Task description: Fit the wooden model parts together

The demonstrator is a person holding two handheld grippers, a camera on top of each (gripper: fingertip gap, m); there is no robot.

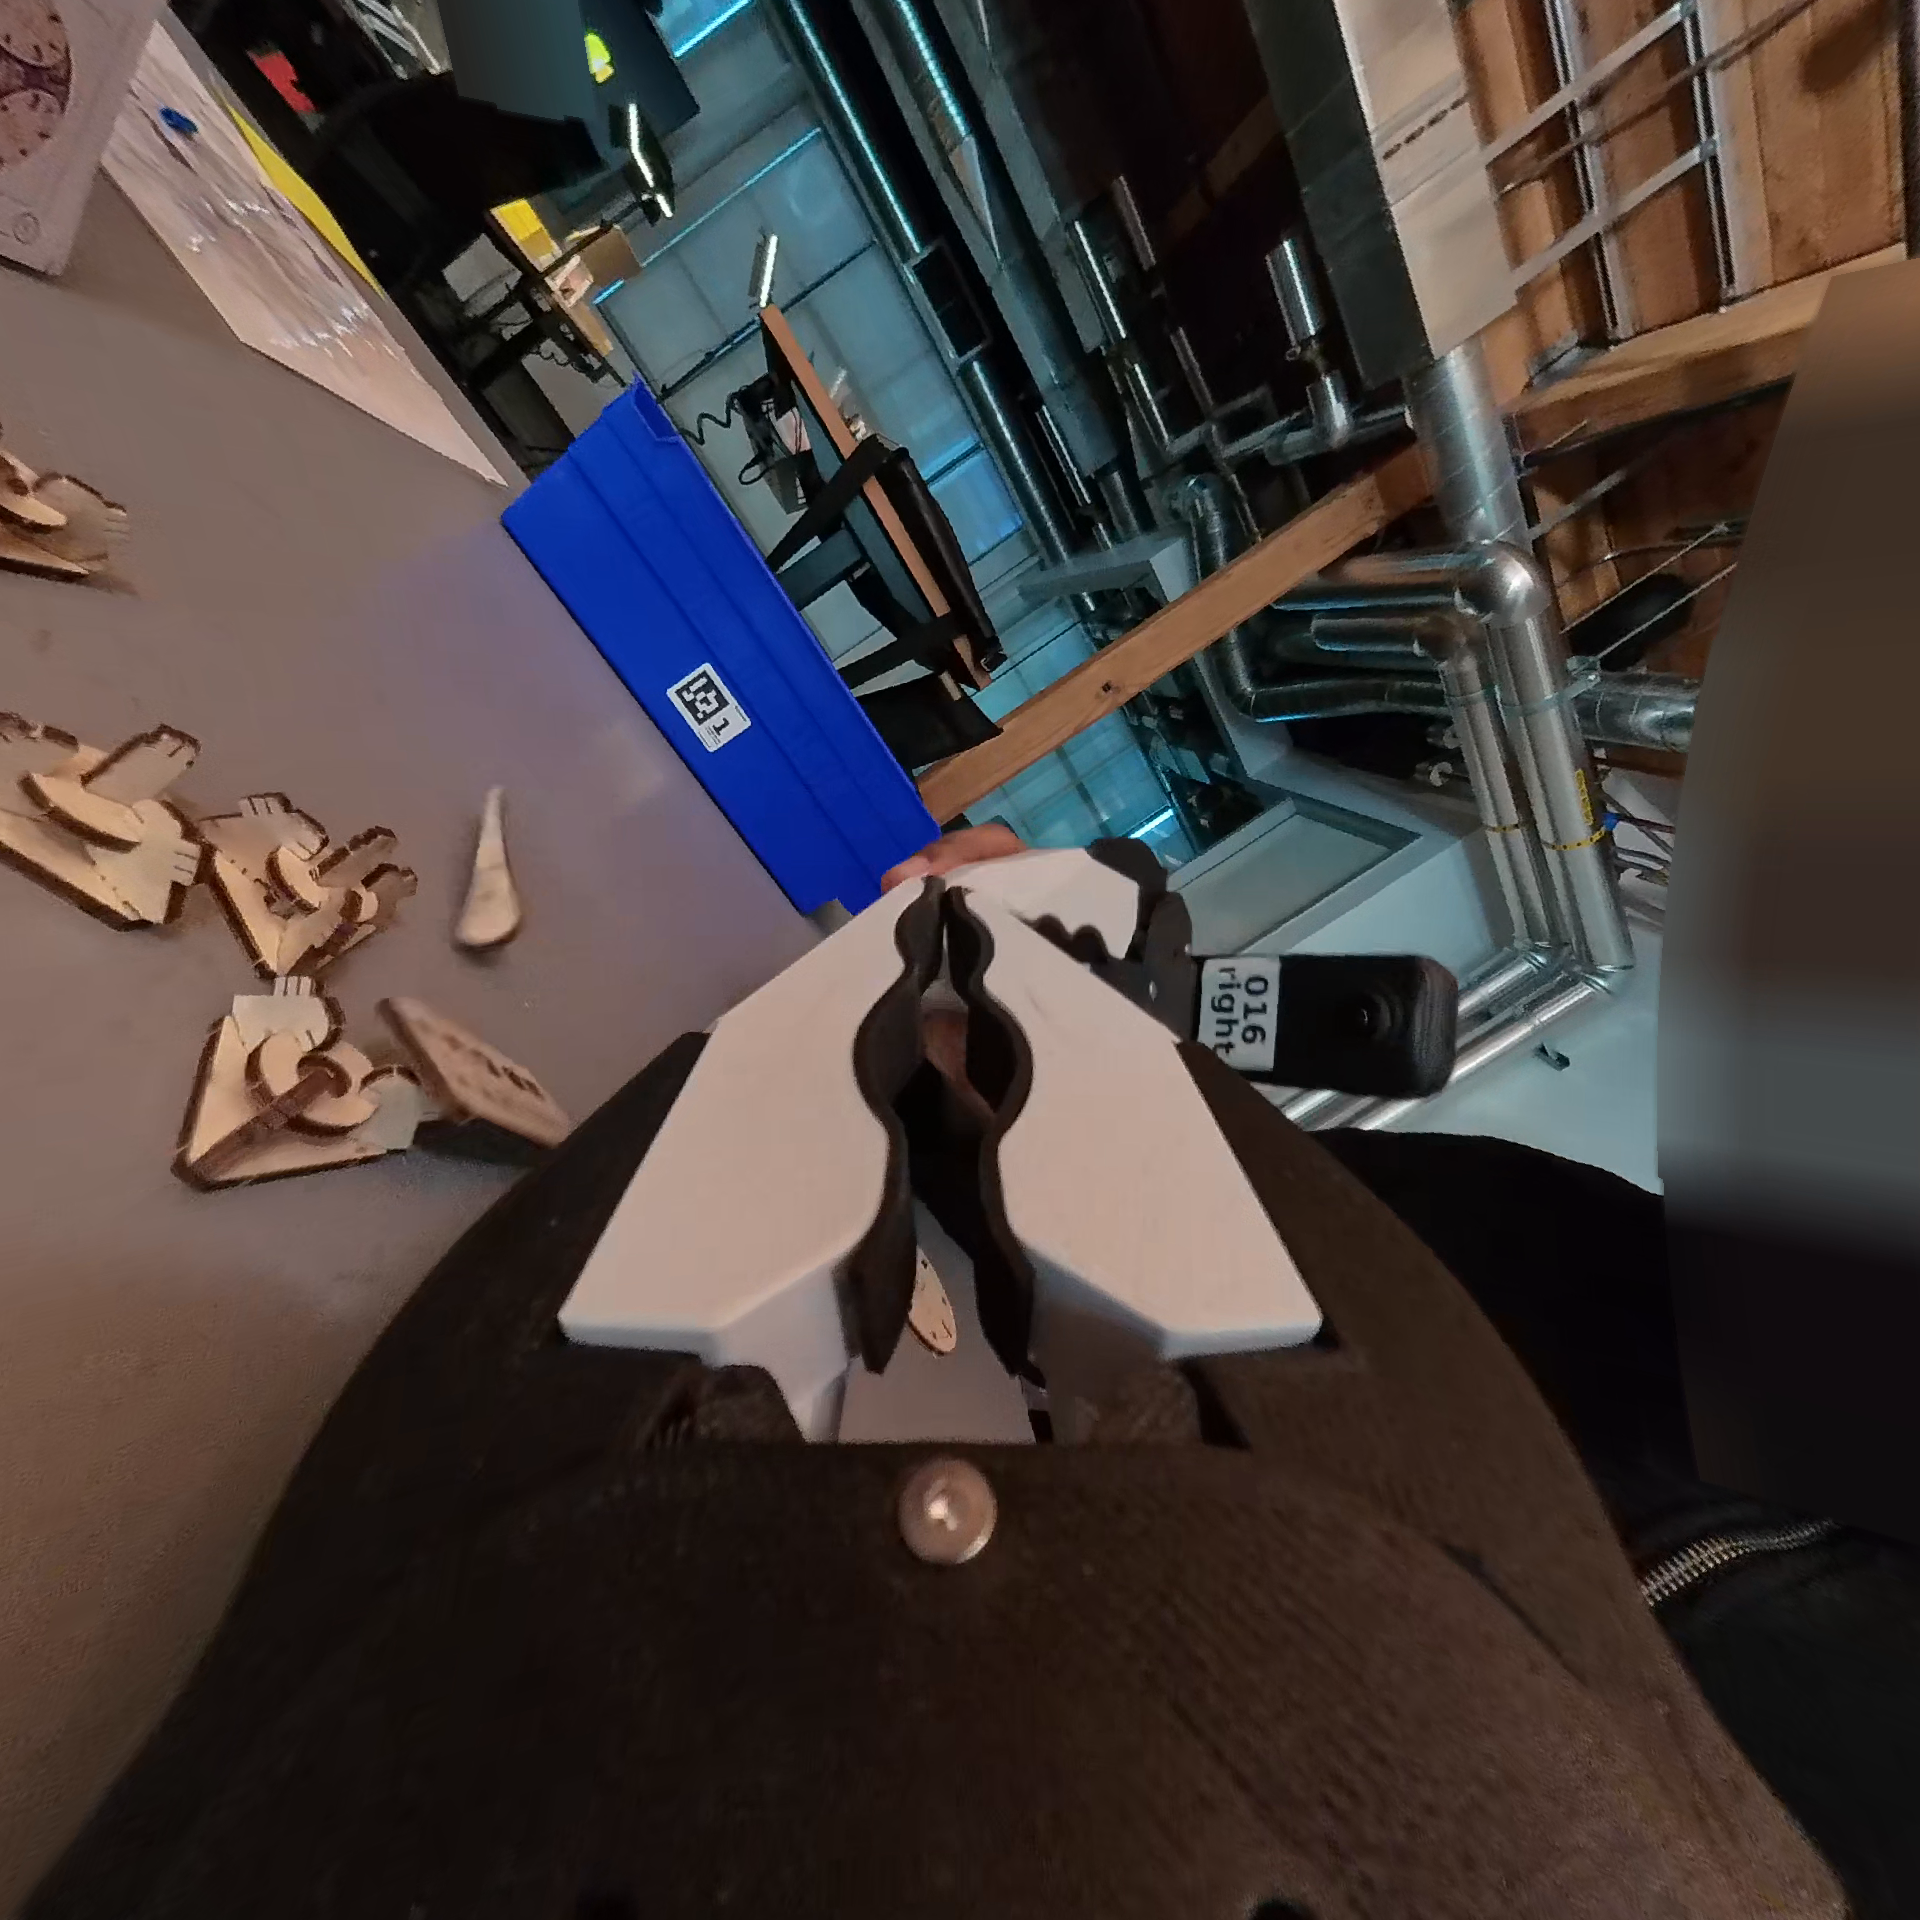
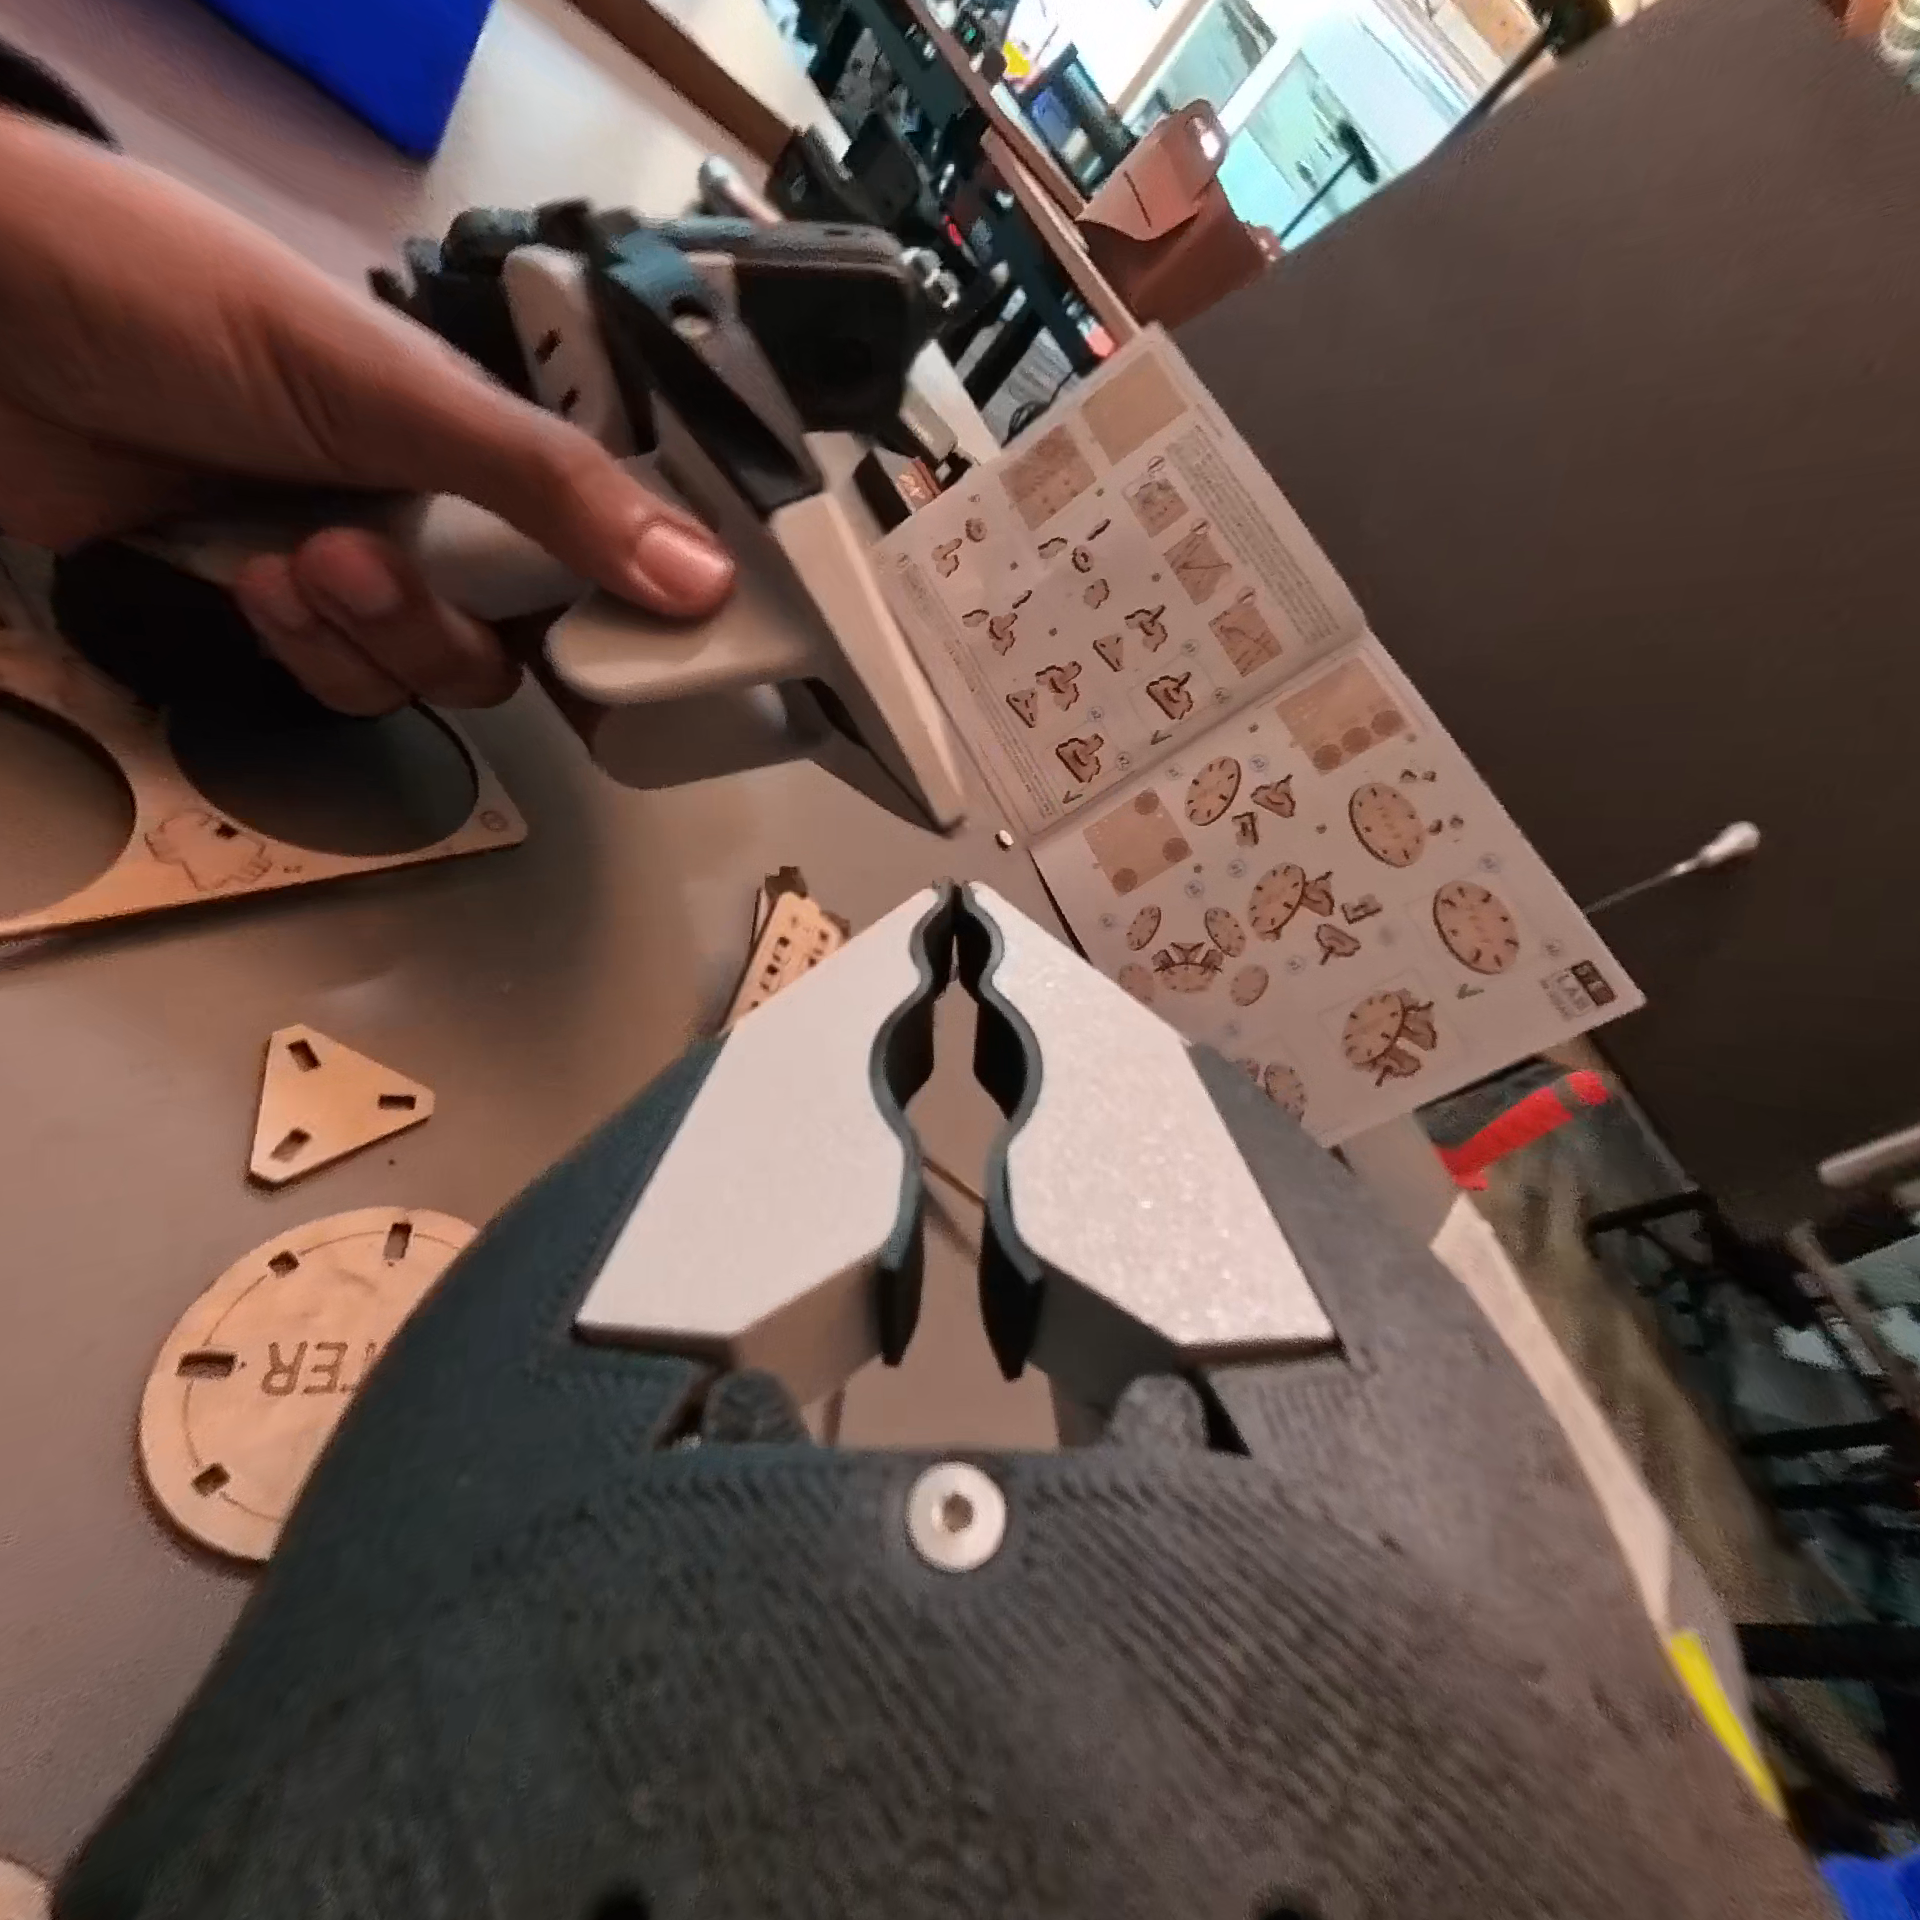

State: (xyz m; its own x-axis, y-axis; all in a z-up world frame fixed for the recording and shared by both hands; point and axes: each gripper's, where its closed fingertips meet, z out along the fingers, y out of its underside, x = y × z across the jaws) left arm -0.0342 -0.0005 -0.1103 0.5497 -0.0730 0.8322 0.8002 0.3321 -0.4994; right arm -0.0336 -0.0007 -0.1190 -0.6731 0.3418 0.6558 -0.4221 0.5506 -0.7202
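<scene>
Grey tabletop (image 2: pixel 364 966) under me, both my grippers closed on nothing: left (image 1: pixel 943 894) by the blue bin (image 1: pixel 707 665), right (image 2: pixel 956 896) near the booklet's (image 2: pixel 1299 790) edge.

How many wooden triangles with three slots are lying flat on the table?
1: the wooden triangle lies beside the wooden disc, left of the right gripper. Others may be hidden.

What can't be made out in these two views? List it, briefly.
- Left wrist view: a blurred patch covers the right edge.
- Left wrist view: the right gripper has its tips hidden behind the left gripper.
- Right wrist view: the round wooden disc is partly covered by the gripper body.
- Right wrist view: the instruction sheet has print too small to read.
</scene>
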